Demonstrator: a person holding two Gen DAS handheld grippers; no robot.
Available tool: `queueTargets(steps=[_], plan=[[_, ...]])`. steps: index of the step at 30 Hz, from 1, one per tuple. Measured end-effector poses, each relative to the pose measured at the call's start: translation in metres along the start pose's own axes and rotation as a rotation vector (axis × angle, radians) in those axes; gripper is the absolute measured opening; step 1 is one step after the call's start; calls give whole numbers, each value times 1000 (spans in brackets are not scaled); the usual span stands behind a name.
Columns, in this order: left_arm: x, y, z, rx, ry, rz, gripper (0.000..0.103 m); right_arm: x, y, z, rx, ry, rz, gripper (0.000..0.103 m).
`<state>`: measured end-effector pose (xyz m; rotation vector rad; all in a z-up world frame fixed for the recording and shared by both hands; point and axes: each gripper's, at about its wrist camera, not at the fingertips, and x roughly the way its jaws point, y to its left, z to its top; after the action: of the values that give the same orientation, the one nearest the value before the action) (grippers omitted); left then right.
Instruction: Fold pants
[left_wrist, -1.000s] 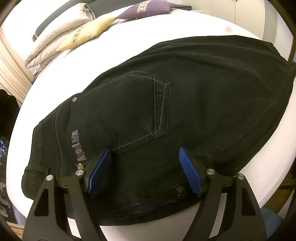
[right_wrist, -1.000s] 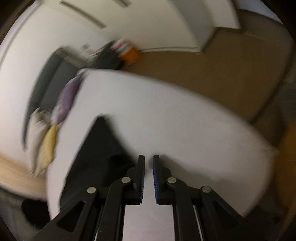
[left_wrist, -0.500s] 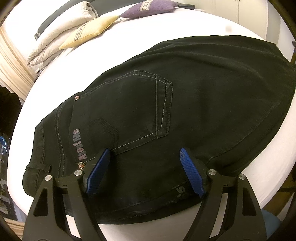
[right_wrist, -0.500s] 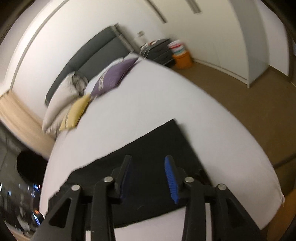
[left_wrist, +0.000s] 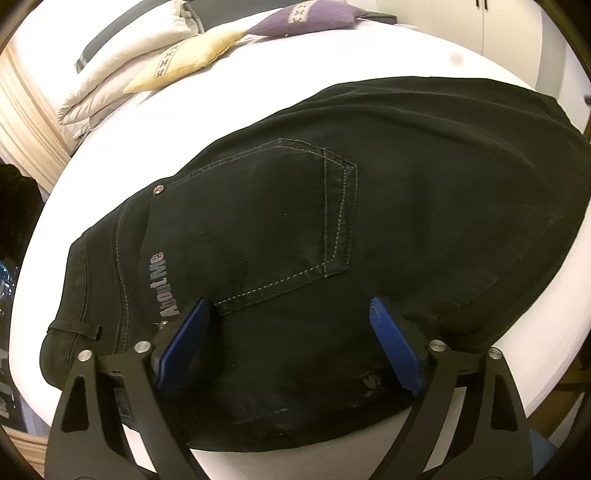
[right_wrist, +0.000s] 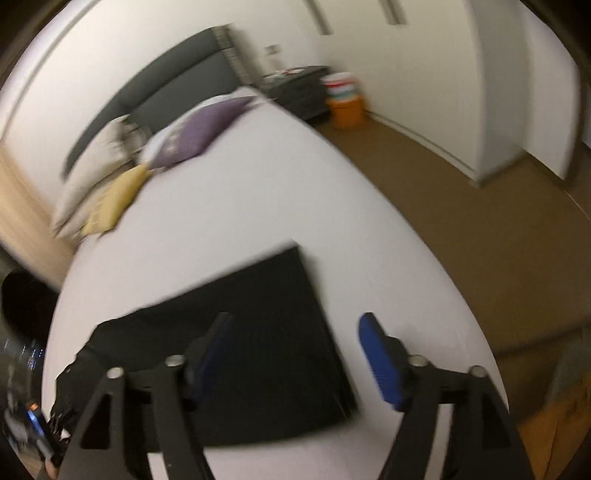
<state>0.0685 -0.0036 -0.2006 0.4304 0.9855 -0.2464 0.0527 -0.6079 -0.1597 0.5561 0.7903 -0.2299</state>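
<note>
Both pairs of blue fingers (left_wrist: 186, 343) stand spread wide with nothing between them: the left gripper (left_wrist: 286, 314) hovers low over the seat of the black pants (left_wrist: 424, 192), which lie flat on the white bed (left_wrist: 332, 51), probably lined up to take the near edge for a further fold. The left view shows the back pocket (left_wrist: 280, 218) and waistband, while the right gripper (right_wrist: 295, 332), blurred, appears to hang above the folded far end, showing pillows (right_wrist: 110, 203) and floor (right_wrist: 461, 221).
</note>
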Motion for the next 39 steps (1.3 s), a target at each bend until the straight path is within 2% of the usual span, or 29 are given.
queueTargets(steps=[1,3,8,9,10,12,14,15,16,20,29,31,33,35,39], plan=[[1,1,1,-6,1,1,95,7,3,9,-27,5,8,75],[2,3,1,-20,3,-1,97,31,5,29,-93,41,-39,75],[6,7,5,-38,0,-1,102,83,-2,46,-116,148,-27,75],[6,8,5,-41,0,-1,102,93,-4,44,-115,168,-14,68],[7,8,5,-42,0,-1,102,100,-6,42,-115,193,14,49],[6,8,6,-41,-1,-1,103,109,-5,39,-154,212,0,25],[6,8,6,-44,-2,-2,103,108,-1,39,-183,186,-17,21],[6,7,7,-44,-3,-3,103,104,-1,38,-193,170,-26,12],[6,7,6,-45,-4,-3,103,98,-2,37,-208,151,-41,8],[6,7,6,-54,-15,1,103,91,-3,42,-218,96,-71,3],[2,10,-1,-97,-41,21,103,94,-2,48,-207,51,-75,2],[2,12,-2,-106,-49,22,103,96,-5,50,-198,44,-102,0],[2,13,-3,-118,-56,23,103,102,-14,52,-169,55,-116,0],[2,13,-6,-135,-69,22,103,117,-26,49,-130,122,-127,0],[-1,17,-5,-152,-71,17,103,81,-23,48,-103,15,-211,2]])
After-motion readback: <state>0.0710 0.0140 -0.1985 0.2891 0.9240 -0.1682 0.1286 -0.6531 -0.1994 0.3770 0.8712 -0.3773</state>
